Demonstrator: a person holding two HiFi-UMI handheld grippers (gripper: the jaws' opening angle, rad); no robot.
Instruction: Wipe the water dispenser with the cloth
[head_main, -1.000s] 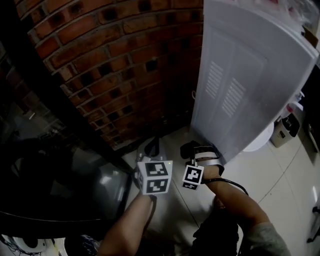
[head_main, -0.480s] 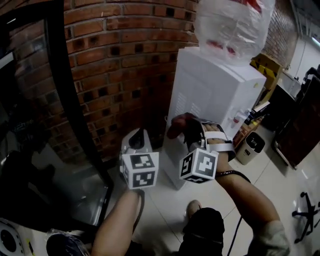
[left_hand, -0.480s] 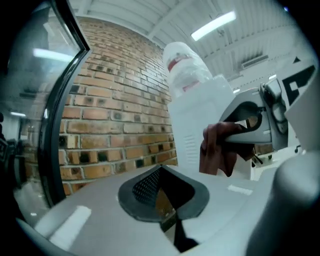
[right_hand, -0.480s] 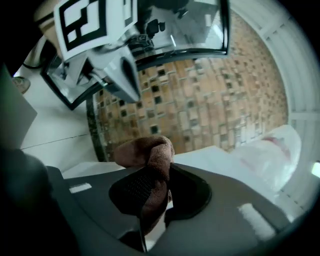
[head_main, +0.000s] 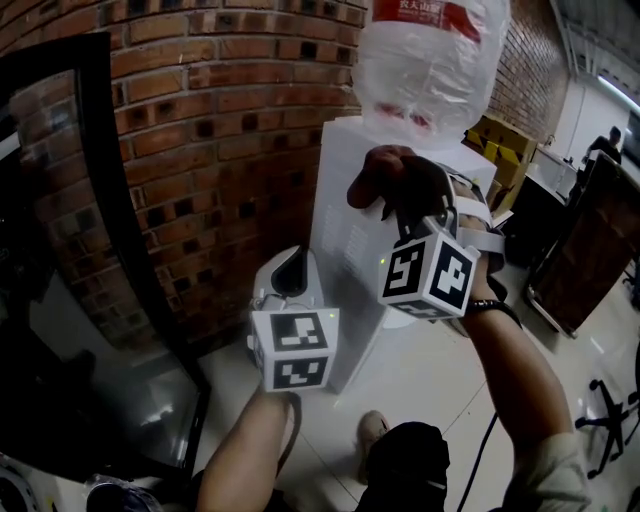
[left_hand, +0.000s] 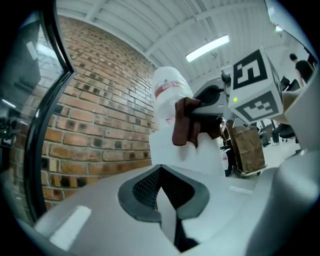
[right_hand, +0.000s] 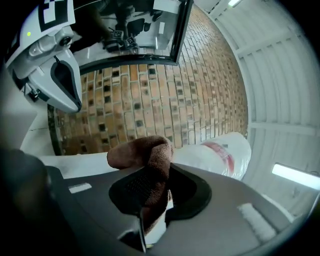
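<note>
The white water dispenser (head_main: 345, 215) stands against the brick wall, with an upturned clear bottle (head_main: 432, 62) on top. A brown cloth (head_main: 383, 178) is bunched in my right gripper (head_main: 398, 200), which is shut on it and held up at the dispenser's top front, just under the bottle. In the right gripper view the cloth (right_hand: 149, 167) fills the jaws, with the bottle (right_hand: 220, 150) beyond. My left gripper (head_main: 290, 272) hangs lower and to the left, apart from the dispenser, its pads (left_hand: 150, 192) together with nothing between them. In the left gripper view the cloth (left_hand: 186, 127) lies against the dispenser (left_hand: 200, 156).
A brick wall (head_main: 210, 130) runs behind the dispenser. A dark glass panel in a black frame (head_main: 60, 260) stands at the left. Cardboard boxes (head_main: 505, 135) and a dark cabinet (head_main: 570, 265) are at the right. A chair base (head_main: 608, 405) sits on the tiled floor.
Both grippers have risen. The right one carried the cloth from floor level at the dispenser's foot up to its top. The head view has tilted up, and the bottle now shows.
</note>
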